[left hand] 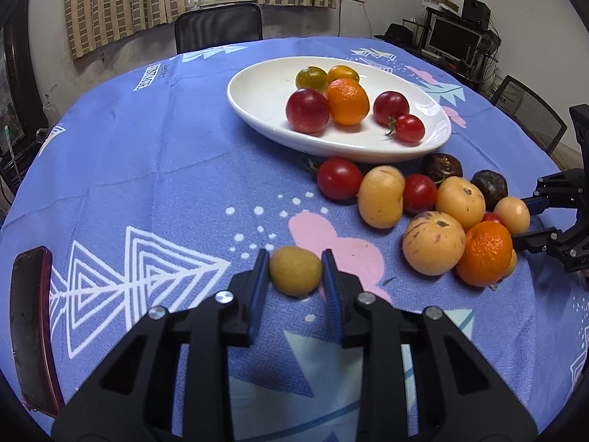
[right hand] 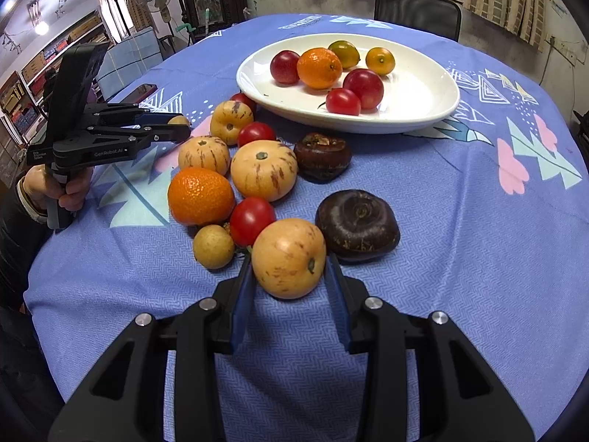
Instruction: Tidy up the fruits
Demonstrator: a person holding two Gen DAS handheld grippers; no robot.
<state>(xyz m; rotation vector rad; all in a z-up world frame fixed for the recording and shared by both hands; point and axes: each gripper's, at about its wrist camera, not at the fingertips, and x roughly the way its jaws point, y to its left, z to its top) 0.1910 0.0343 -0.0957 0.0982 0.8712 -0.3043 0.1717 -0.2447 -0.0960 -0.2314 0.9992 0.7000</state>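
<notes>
A white oval plate [left hand: 257,110] [right hand: 423,110] holds several fruits: red plums, an orange, a tomato and small yellow-green citrus. In front of it lies a loose pile of tomatoes, striped yellow melons, an orange [left hand: 484,258] [right hand: 200,195] and two dark brown fruits [right hand: 357,224]. My left gripper [left hand: 294,255] [right hand: 179,125] is shut on a small tan fruit [left hand: 294,272] that rests on the cloth, apart from the pile. At the pile's near end in the right wrist view, my right gripper [right hand: 289,258] [left hand: 526,219] is shut on a striped yellow melon [right hand: 289,258] [left hand: 511,213].
A dark red phone [left hand: 31,324] lies at the table's left edge. Black chairs stand behind the table [left hand: 219,29] [right hand: 416,11] and at its right [left hand: 530,118]. A person's hand [right hand: 70,188] holds the left gripper's handle. The blue patterned cloth [left hand: 147,184] covers the round table.
</notes>
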